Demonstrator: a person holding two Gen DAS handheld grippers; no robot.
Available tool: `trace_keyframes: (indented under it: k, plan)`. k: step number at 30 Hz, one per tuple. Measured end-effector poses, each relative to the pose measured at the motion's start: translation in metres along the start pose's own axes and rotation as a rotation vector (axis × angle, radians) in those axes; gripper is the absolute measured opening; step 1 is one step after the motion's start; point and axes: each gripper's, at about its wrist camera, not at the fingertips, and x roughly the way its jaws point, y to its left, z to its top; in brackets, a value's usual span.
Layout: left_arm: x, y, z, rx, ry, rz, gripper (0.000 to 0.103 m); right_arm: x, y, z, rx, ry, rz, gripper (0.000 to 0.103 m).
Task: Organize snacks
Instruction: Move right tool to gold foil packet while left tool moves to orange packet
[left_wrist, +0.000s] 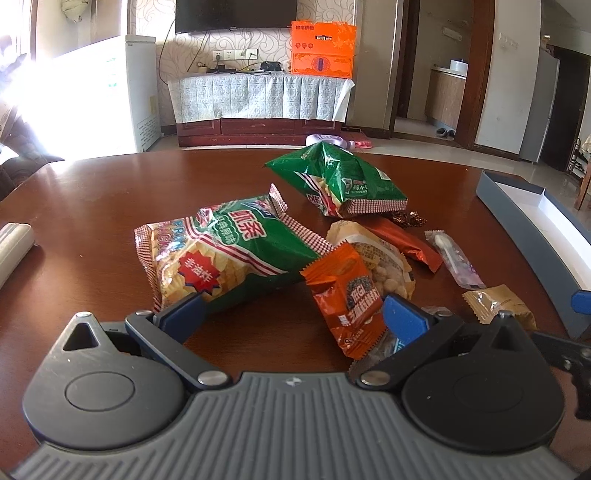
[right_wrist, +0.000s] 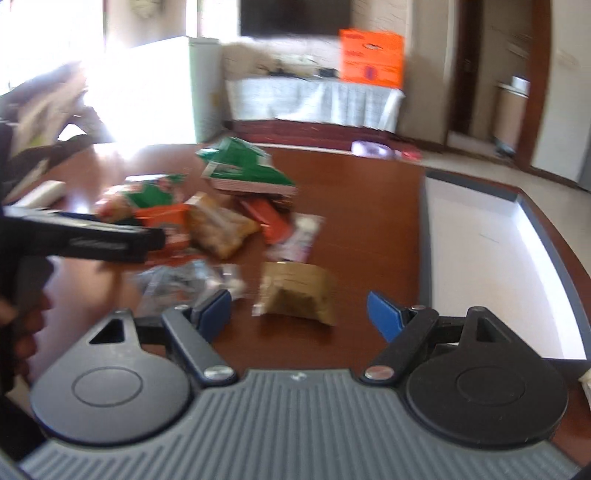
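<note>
Left tongs (left_wrist: 295, 306) held low over the brown tabletop (left_wrist: 92, 206), fingers apart, straddling an orange packet (left_wrist: 343, 295) whose long axis runs near-to-far. Right tongs (right_wrist: 299, 314) likewise apart, nothing between them, a tan packet (right_wrist: 295, 291) just beyond. White tray (right_wrist: 491, 258) at right. Snack pile centre; green chip bag (left_wrist: 225, 251) lying leftward. TV cabinet (left_wrist: 258, 110) far behind.

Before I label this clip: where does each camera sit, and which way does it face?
Left wrist: on the left gripper, low over the table, facing the snack pile and TV wall; its open fingers show.
Right wrist: on the right gripper, facing the tan packet and white tray; a hand shows.
Shared: green chip bags, orange box.
</note>
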Motion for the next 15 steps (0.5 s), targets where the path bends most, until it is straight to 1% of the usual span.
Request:
trace_keyframes:
  k: [3,5,6,7,9,11,13,15]
  plan:
    - [0.001,-0.004,-0.002,0.014,0.001,-0.014,0.103,0.01,-0.003,0.005,0.045,-0.008,0.022,0.082]
    - [0.003,-0.008,-0.002,0.039,-0.001,-0.019,0.103,0.019,0.0,0.007,0.038,-0.009,0.013,0.081]
    - [0.005,-0.009,-0.003,0.048,0.001,-0.018,0.103,0.025,0.003,0.008,0.026,0.002,0.003,0.079]
    - [0.007,-0.01,-0.003,0.053,0.007,-0.017,0.103,0.032,0.003,0.009,0.023,0.017,-0.003,0.074]
    - [0.013,-0.011,-0.002,0.048,0.019,-0.025,0.103,0.042,0.003,0.009,0.04,0.045,-0.007,0.073]
    - [0.019,-0.01,0.0,0.032,0.029,-0.039,0.103,0.046,0.001,0.008,0.061,0.053,0.001,0.073]
    - [0.024,-0.009,0.003,0.016,0.029,-0.044,0.103,0.05,0.002,0.008,0.053,0.056,0.003,0.073]
    - [0.028,-0.007,0.004,0.001,0.036,-0.056,0.103,0.055,0.004,0.007,0.032,0.073,0.012,0.066]
